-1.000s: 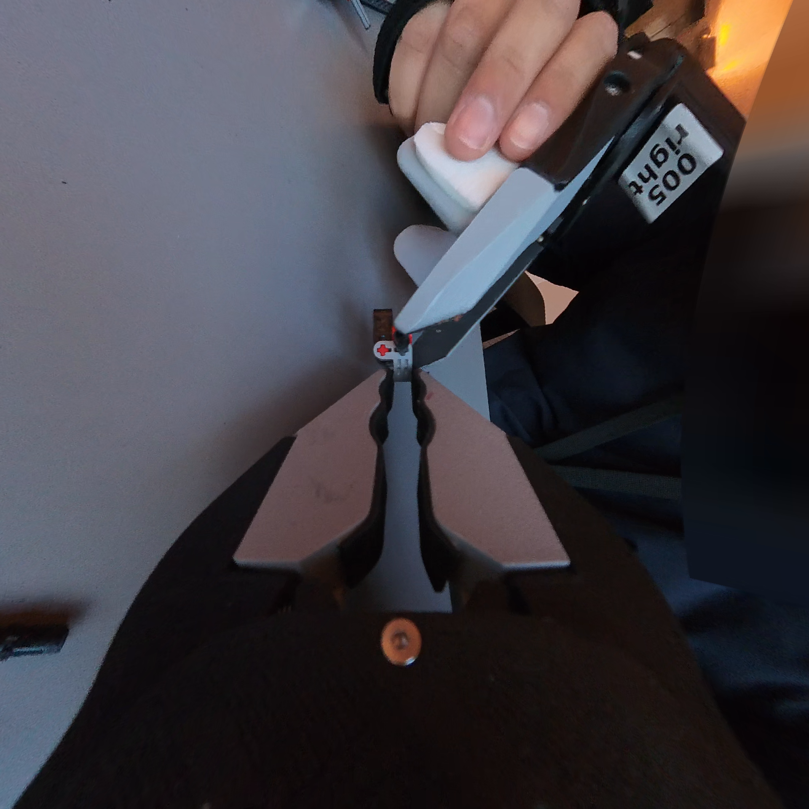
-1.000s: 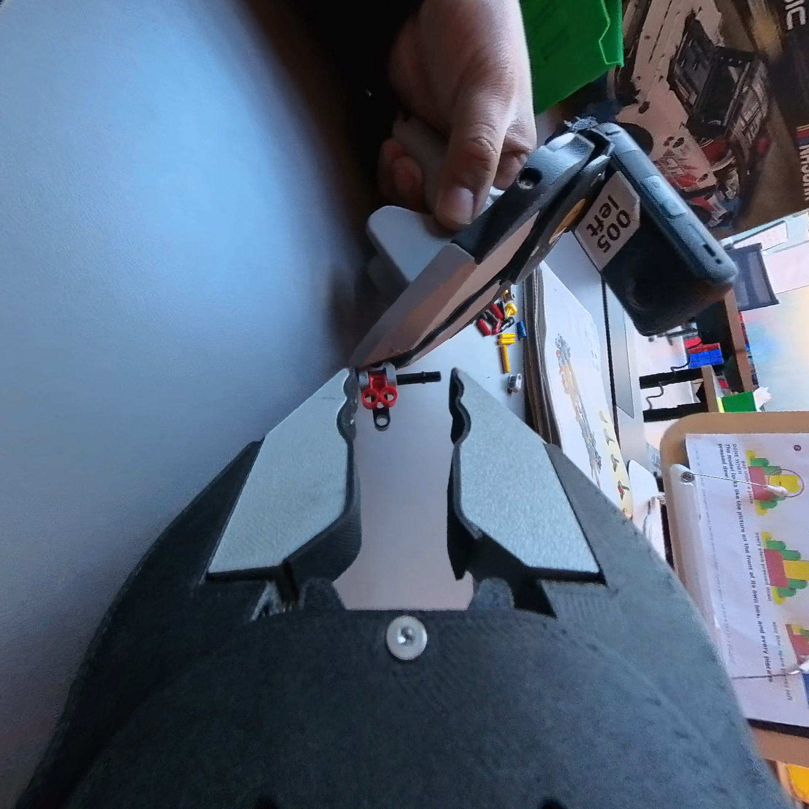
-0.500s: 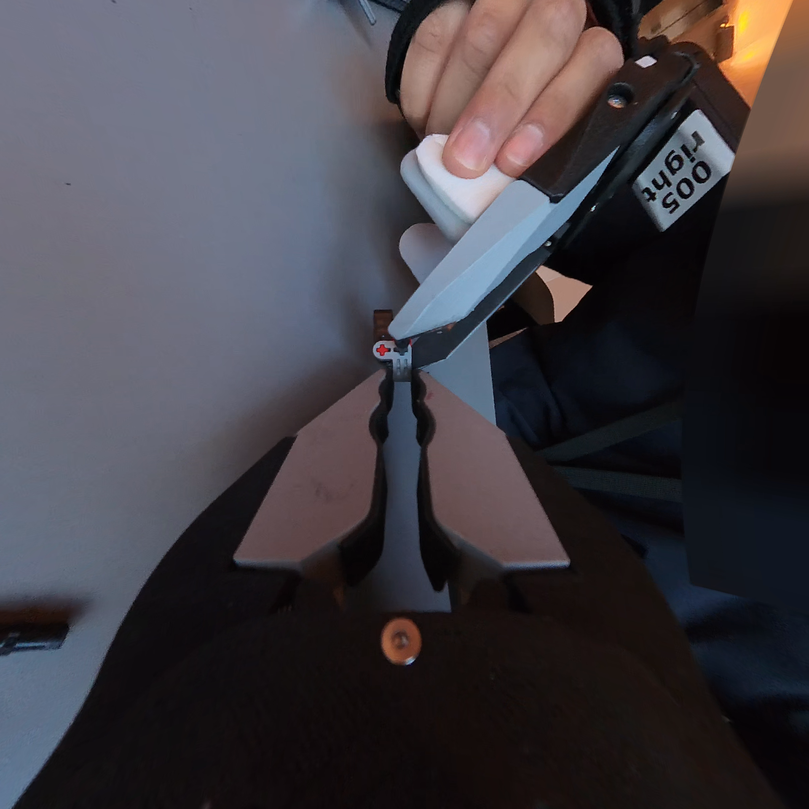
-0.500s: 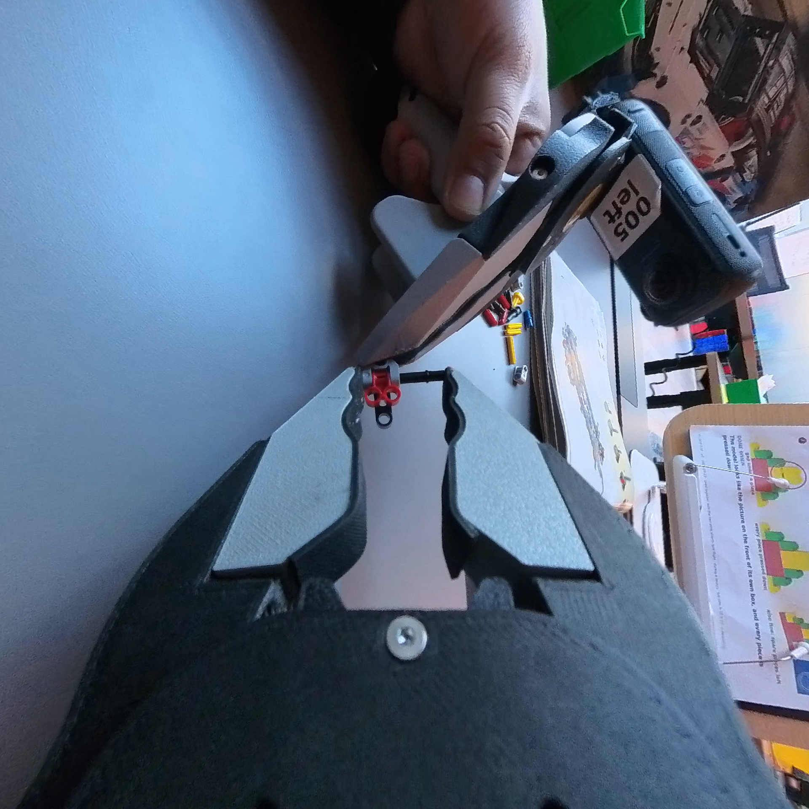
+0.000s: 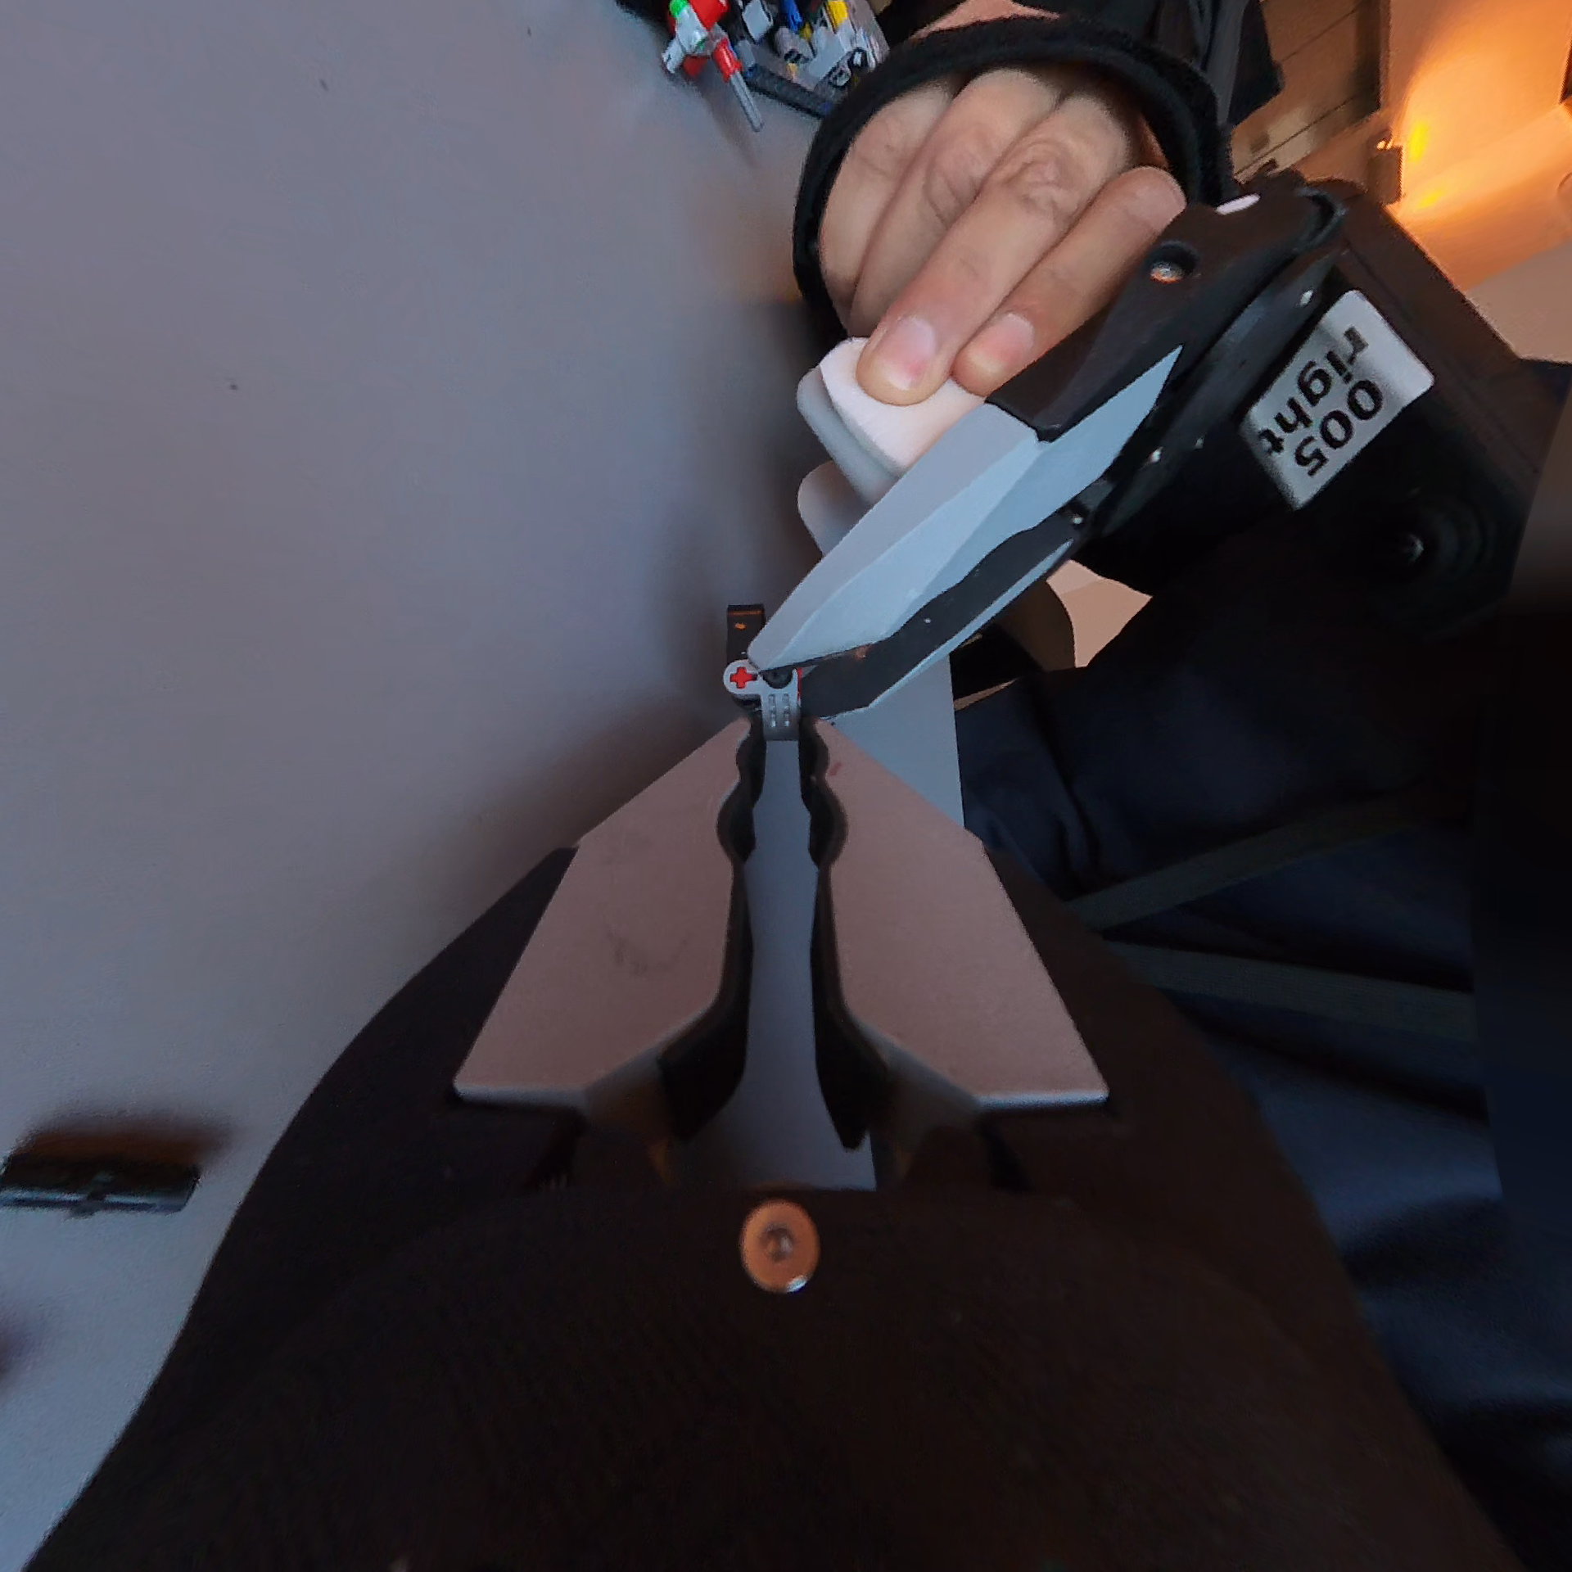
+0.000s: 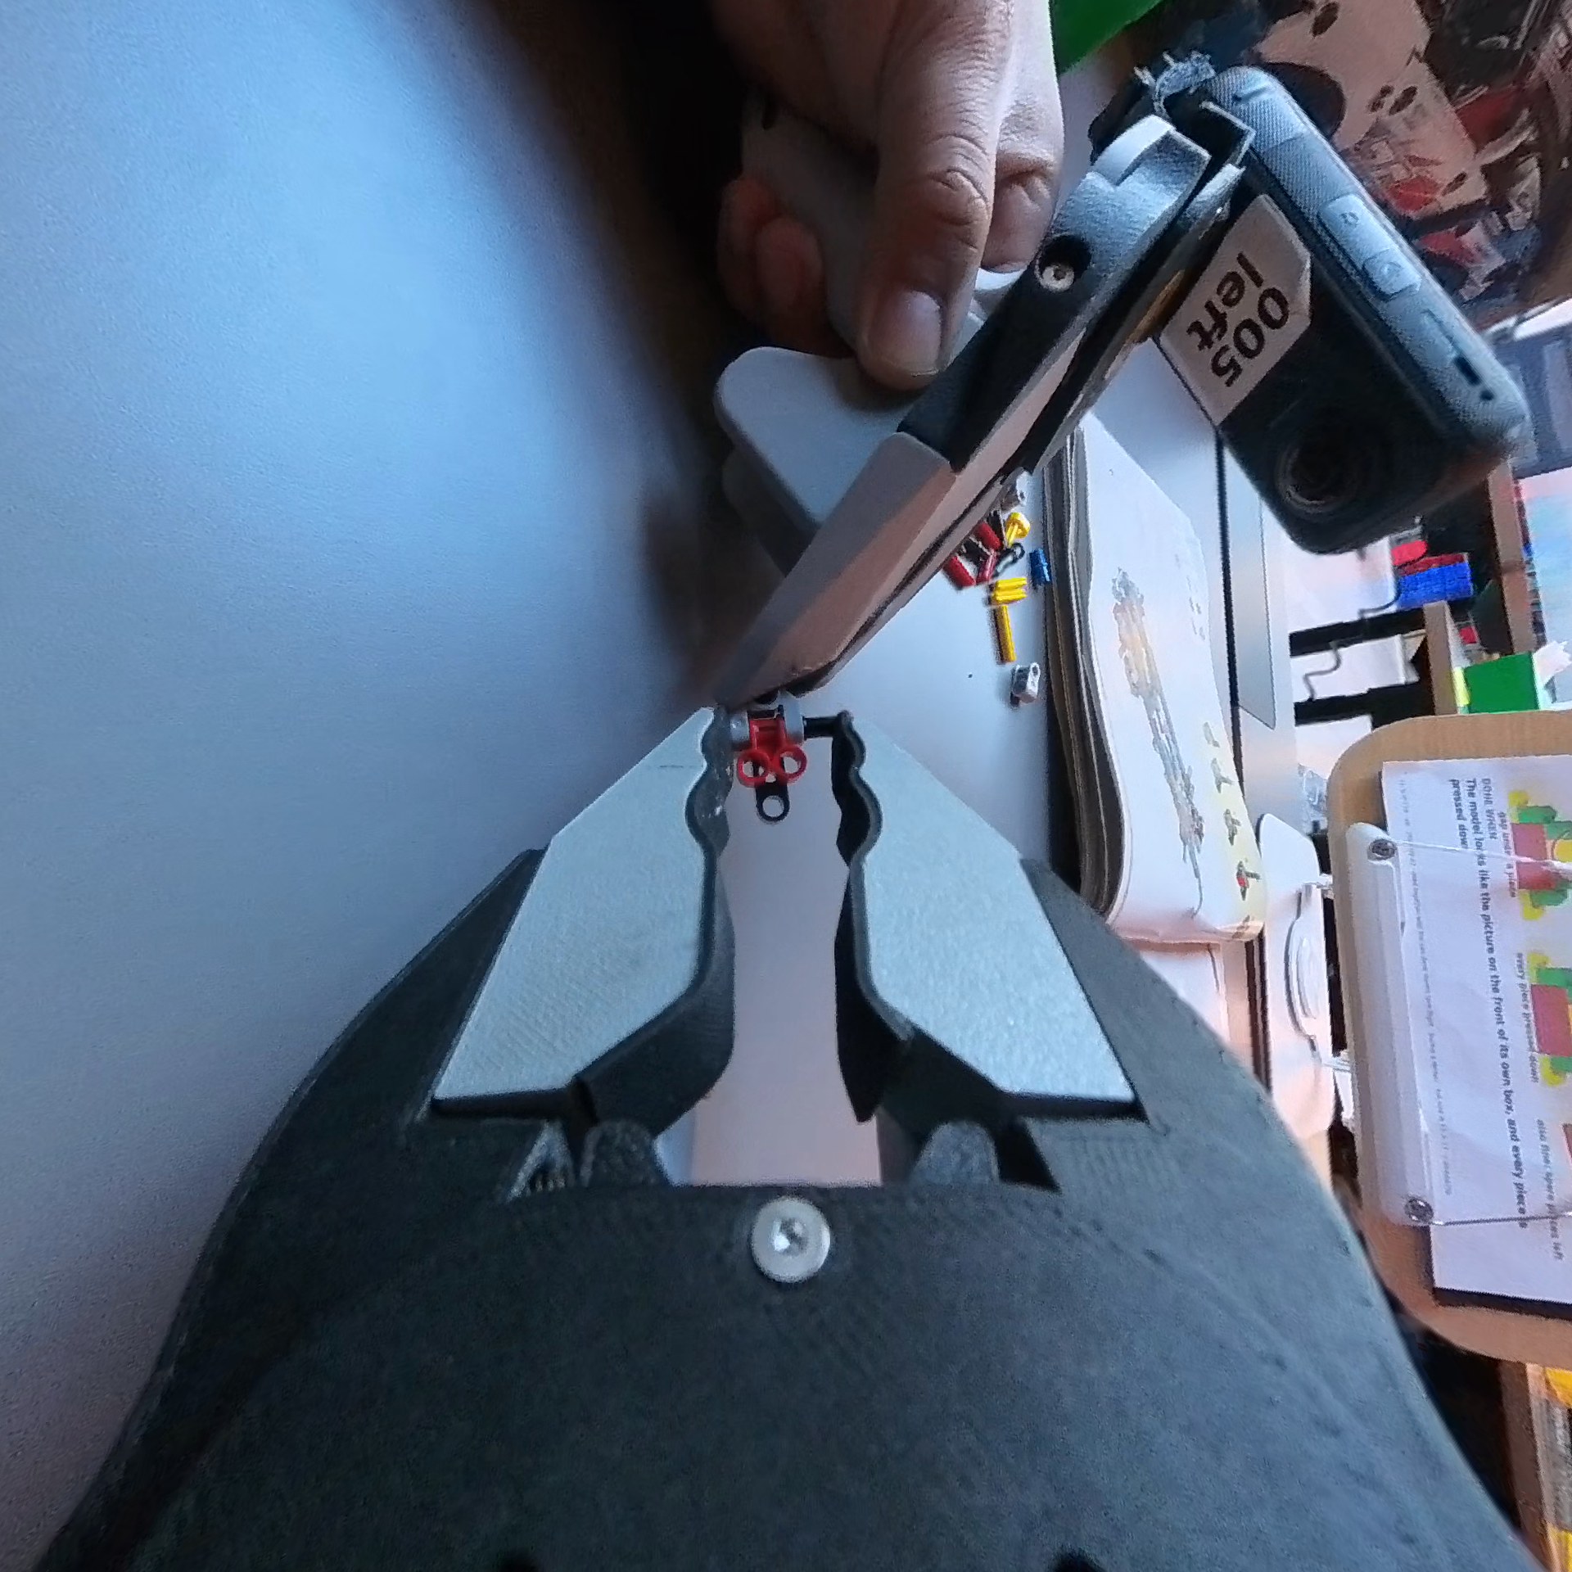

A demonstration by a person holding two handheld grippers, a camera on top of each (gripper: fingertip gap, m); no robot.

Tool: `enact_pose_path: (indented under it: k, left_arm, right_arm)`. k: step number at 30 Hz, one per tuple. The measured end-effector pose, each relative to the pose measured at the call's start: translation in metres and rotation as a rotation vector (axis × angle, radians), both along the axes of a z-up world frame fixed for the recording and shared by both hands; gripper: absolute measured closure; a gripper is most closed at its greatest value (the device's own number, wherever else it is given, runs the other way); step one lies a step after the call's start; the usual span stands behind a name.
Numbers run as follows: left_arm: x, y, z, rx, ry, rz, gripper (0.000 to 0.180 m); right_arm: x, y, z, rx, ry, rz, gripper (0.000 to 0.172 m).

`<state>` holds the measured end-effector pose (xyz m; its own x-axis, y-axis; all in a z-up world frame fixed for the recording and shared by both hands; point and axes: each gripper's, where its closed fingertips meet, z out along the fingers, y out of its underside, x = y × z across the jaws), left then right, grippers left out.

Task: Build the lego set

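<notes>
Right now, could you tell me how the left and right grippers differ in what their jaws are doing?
The left gripper is nearly shut, pinching the small grey piece of the red-and-grey assembly. The right gripper stands wider, its pads spanning the assembly and a black pin sideways. Both are hand-held and meet tip to tip at one assembly above the table.

Left tongs [image 5: 781,723] clamped, right tongs [image 6: 787,736] narrowed
</notes>
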<state>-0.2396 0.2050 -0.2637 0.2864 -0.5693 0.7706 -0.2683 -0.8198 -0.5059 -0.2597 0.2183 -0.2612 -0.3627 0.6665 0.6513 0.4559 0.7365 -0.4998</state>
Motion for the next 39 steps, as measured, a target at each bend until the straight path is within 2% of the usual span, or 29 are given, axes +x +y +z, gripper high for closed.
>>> enact_pose_path:
  k: [4,10,12,14,16,22,26,31,33,39]
  left_arm:
    - [0.0,0.0,-0.002,0.007,0.019,-0.001,0.174]
    - [-0.007,0.012,0.014,0.009,-0.087,0.064,0.175]
    - [-0.01,0.018,0.012,0.06,-0.049,0.09,0.175]
    - [-0.024,0.029,-0.008,0.17,0.151,0.125,0.174]
    - [-0.033,0.038,-0.011,0.308,0.264,0.144,0.175]
    - [-0.033,0.05,0.008,0.62,0.324,0.16,0.175]
    - [-0.048,0.066,0.019,0.882,0.466,0.217,0.175]
    - [-0.05,0.068,0.032,1.204,0.596,0.178,0.174]
    - [-0.049,0.065,0.023,1.199,0.643,0.138,0.174]
    - [-0.041,0.052,-0.007,0.954,0.63,0.049,0.175]
  right_arm:
    - [0.002,0.001,-0.003,-0.026,-0.033,-0.029,0.151]
    - [-0.008,0.009,0.014,-0.084,0.125,-0.002,0.15]
    - [-0.007,0.009,0.02,-0.146,0.156,0.005,0.143]
    - [-0.006,0.007,0.03,-0.246,0.19,0.013,0.139]
    - [-0.005,0.011,0.042,-0.349,0.231,0.0,0.138]
    - [-0.002,0.039,0.05,-0.559,0.262,-0.12,0.137]
    - [-0.002,0.044,0.053,-0.643,0.279,-0.133,0.135]
    - [-0.002,0.047,0.054,-0.68,0.286,-0.144,0.131]
    - [-0.003,0.048,0.051,-0.693,0.272,-0.152,0.13]
    - [-0.004,0.049,0.031,-0.618,0.191,-0.176,0.128]
